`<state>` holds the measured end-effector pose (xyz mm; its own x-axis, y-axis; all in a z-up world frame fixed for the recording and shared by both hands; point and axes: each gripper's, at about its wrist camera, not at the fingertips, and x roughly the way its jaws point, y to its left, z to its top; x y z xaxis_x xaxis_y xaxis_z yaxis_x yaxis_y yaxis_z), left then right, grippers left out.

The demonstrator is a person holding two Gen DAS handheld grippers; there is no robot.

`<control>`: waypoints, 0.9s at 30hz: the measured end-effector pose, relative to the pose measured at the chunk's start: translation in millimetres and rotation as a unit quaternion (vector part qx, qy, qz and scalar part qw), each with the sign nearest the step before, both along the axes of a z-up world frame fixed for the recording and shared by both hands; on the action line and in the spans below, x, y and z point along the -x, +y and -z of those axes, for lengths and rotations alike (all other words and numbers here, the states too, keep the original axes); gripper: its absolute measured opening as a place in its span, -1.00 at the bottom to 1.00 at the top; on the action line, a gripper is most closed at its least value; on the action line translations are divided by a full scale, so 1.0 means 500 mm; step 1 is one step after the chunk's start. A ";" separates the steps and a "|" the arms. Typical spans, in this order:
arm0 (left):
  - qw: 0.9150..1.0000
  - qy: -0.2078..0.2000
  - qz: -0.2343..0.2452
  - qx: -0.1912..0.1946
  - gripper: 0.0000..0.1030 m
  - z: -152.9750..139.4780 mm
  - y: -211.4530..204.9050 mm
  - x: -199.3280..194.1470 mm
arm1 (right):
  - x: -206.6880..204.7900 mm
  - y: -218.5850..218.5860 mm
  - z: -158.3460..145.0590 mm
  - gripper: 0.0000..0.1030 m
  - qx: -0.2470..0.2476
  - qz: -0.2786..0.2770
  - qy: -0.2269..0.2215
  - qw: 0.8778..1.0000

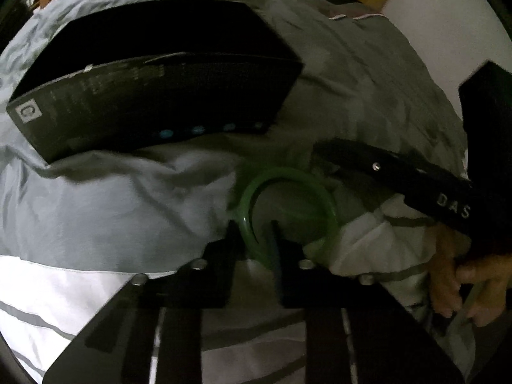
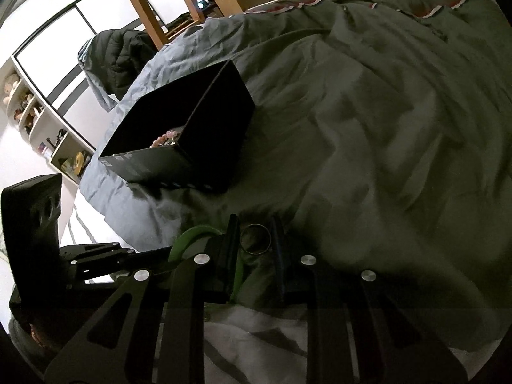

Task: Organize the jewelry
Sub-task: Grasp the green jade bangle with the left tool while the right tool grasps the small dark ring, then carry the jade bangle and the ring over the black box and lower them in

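A green bangle [image 1: 289, 206] lies on the grey bedding, and my left gripper [image 1: 252, 228] has its two fingers on either side of the bangle's near rim, closed on it. In the right wrist view the same green bangle [image 2: 188, 238] shows at lower left. A thin metal ring bangle [image 2: 255, 239] lies between the fingers of my right gripper [image 2: 256, 224], whose jaws stand apart around it. A black open box [image 2: 179, 134] sits on the bed and holds pink bead jewelry [image 2: 164, 139]; the box also shows in the left wrist view [image 1: 153, 96].
Rumpled grey duvet [image 2: 368, 128] covers the bed. A wooden ladder and bed frame [image 2: 150, 6] stand behind. White shelves [image 2: 38, 128] are at far left. The right gripper body [image 1: 416, 179] and a hand [image 1: 460, 284] show in the left wrist view.
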<state>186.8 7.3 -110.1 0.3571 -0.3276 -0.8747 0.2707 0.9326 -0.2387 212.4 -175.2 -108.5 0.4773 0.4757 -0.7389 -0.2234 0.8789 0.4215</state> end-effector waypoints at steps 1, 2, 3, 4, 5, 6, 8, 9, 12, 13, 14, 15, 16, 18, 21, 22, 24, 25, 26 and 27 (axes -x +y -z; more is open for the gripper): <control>1.000 0.003 -0.003 0.002 -0.71 0.002 0.003 -0.001 | 0.000 -0.002 0.000 -0.59 -0.001 0.000 0.000 1.000; 1.000 0.004 -0.004 0.003 -0.73 0.001 0.005 -0.002 | 0.001 -0.002 0.001 -0.59 -0.002 0.001 0.000 1.000; 1.000 0.003 -0.004 0.002 -0.75 0.000 0.003 -0.002 | 0.000 -0.004 0.000 -0.59 -0.003 0.002 0.000 1.000; 1.000 0.001 -0.004 0.002 -0.78 -0.003 0.003 -0.001 | 0.000 -0.005 0.000 -0.59 -0.004 0.004 -0.001 1.000; 1.000 -0.002 -0.006 0.003 -0.79 -0.006 0.003 -0.001 | 0.000 -0.007 -0.001 -0.59 -0.006 0.005 -0.002 1.000; 1.000 -0.004 -0.008 0.005 -0.80 -0.009 0.006 0.001 | 0.001 -0.009 -0.003 -0.59 -0.008 0.007 -0.005 1.000; 1.000 -0.009 -0.011 0.009 -0.80 -0.021 0.012 0.001 | 0.002 -0.012 -0.007 -0.59 -0.013 0.008 -0.009 1.000; 1.000 -0.012 -0.013 0.012 -0.81 -0.027 0.015 0.002 | 0.003 -0.012 -0.009 -0.59 -0.014 0.009 -0.011 1.000; 1.000 -0.019 -0.017 0.017 -0.81 -0.037 0.024 0.008 | 0.004 -0.013 -0.015 -0.59 -0.017 0.011 -0.016 1.000; 0.999 -0.021 -0.018 0.017 -0.81 -0.039 0.025 0.009 | 0.005 -0.014 -0.017 -0.59 -0.018 0.012 -0.017 1.000; 0.999 -0.023 -0.020 0.017 -0.81 -0.041 0.027 0.010 | 0.005 -0.015 -0.019 -0.59 -0.018 0.013 -0.017 1.000; 0.999 -0.024 -0.022 0.018 -0.81 -0.041 0.029 0.011 | 0.005 -0.015 -0.021 -0.59 -0.020 0.013 -0.018 1.000; 0.999 -0.025 -0.026 0.022 -0.81 -0.045 0.034 0.013 | 0.006 -0.016 -0.022 -0.59 -0.021 0.014 -0.020 0.999; 0.999 -0.032 -0.031 0.022 -0.81 -0.054 0.038 0.015 | 0.008 -0.017 -0.026 -0.59 -0.022 0.016 -0.022 0.999; 0.998 -0.041 -0.035 0.027 -0.81 -0.069 0.038 0.015 | 0.011 -0.019 -0.034 -0.59 -0.027 0.018 -0.028 0.999; 0.998 -0.045 -0.037 0.028 -0.81 -0.075 0.039 0.018 | 0.013 -0.019 -0.038 -0.59 -0.028 0.018 -0.032 0.999; 0.997 -0.053 -0.038 0.029 -0.81 -0.091 0.042 0.023 | 0.020 -0.020 -0.045 -0.59 -0.029 0.018 -0.038 0.999; 0.997 -0.056 -0.039 0.028 -0.81 -0.097 0.046 0.027 | 0.023 -0.020 -0.048 -0.59 -0.032 0.018 -0.039 0.999; 0.997 -0.060 -0.039 0.025 -0.81 -0.101 0.044 0.029 | 0.026 -0.021 -0.052 -0.59 -0.032 0.019 -0.040 0.998; 0.997 -0.064 -0.040 0.024 -0.81 -0.108 0.046 0.032 | 0.031 -0.020 -0.057 -0.59 -0.031 0.019 -0.043 0.998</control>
